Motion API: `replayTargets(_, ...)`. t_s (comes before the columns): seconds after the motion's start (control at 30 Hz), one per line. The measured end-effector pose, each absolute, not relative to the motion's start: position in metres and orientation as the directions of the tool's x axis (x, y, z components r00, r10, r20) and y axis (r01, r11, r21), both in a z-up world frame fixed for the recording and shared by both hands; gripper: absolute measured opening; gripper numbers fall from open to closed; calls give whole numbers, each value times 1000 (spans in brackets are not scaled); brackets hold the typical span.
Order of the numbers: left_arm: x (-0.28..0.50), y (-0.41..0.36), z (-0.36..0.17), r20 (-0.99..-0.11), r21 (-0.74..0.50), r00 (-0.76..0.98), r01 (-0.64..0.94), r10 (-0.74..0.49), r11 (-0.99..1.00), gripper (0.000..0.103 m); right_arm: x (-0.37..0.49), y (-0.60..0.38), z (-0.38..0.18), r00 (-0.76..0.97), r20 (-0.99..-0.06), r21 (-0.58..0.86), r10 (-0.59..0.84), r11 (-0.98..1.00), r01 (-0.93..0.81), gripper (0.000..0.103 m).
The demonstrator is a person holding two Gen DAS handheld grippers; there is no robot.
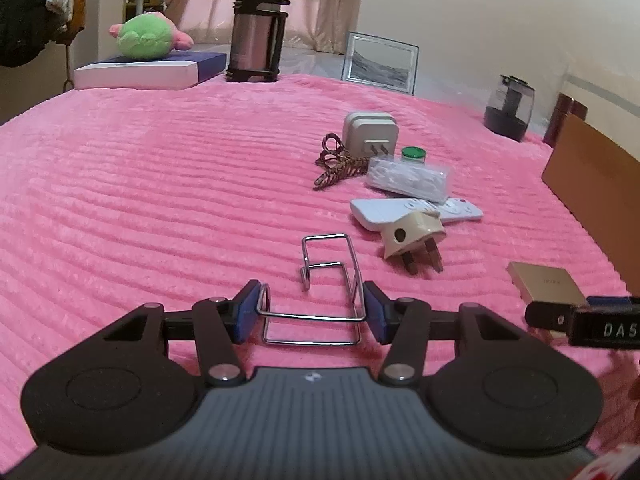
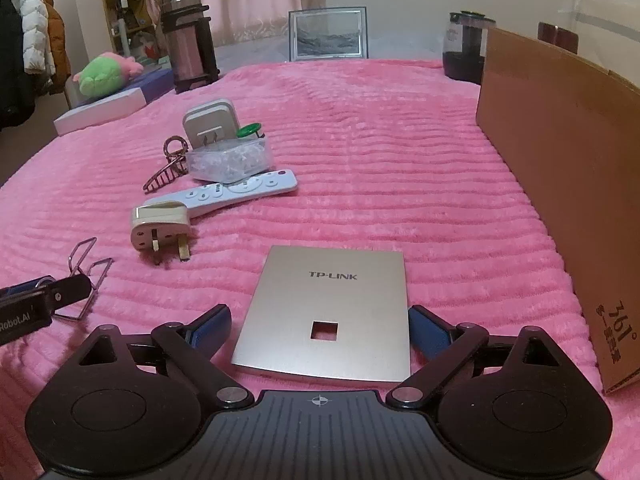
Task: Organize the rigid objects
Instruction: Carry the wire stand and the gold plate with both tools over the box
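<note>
Clamping the wire rack (image 1: pixel 328 280) between its blue pads, my left gripper (image 1: pixel 310 312) holds it with its long axis running away. My right gripper (image 2: pixel 320 330) gapes around the TP-LINK plate (image 2: pixel 326 312), flat on the pink blanket (image 2: pixel 380 140). Only the right view shows the cardboard box (image 2: pixel 560 184) fully.

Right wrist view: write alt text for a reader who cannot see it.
The right gripper sits open on a pink ribbed blanket, its blue fingers either side of a flat gold TP-LINK panel. To the left lie a three-pin plug, a white remote and a wire rack at the left gripper; a cardboard box stands right.
</note>
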State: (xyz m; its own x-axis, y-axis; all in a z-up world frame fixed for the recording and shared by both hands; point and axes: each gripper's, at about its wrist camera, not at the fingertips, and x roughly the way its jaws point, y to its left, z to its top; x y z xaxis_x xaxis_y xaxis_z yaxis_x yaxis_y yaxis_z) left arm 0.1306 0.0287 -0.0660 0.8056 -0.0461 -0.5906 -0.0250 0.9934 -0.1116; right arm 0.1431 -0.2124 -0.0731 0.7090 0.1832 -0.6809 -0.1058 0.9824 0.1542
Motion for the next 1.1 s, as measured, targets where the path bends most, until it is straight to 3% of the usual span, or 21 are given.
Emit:
replayTargets(0.57,117,22,-57,-574,-80,817,18,-60,997,49,147,-216,-77,720,-670,154,181,983,-104,92)
replayTargets(0.67,115,18,-52,-568,-77,820,33,-71,996,49,148,-217,-77,721,-670,158,178,983,-96,90)
replayTargets(0.7,115,16,-51,-566,-75,821,39,-75,996,49,147,-217,-77,723,-668,156,176,983,-94,85)
replayTargets(1.1,107,-5,-40,-560,-61,820,105,-121,993,49,128,-226,-61,734,-651,142,194,981,-133,84)
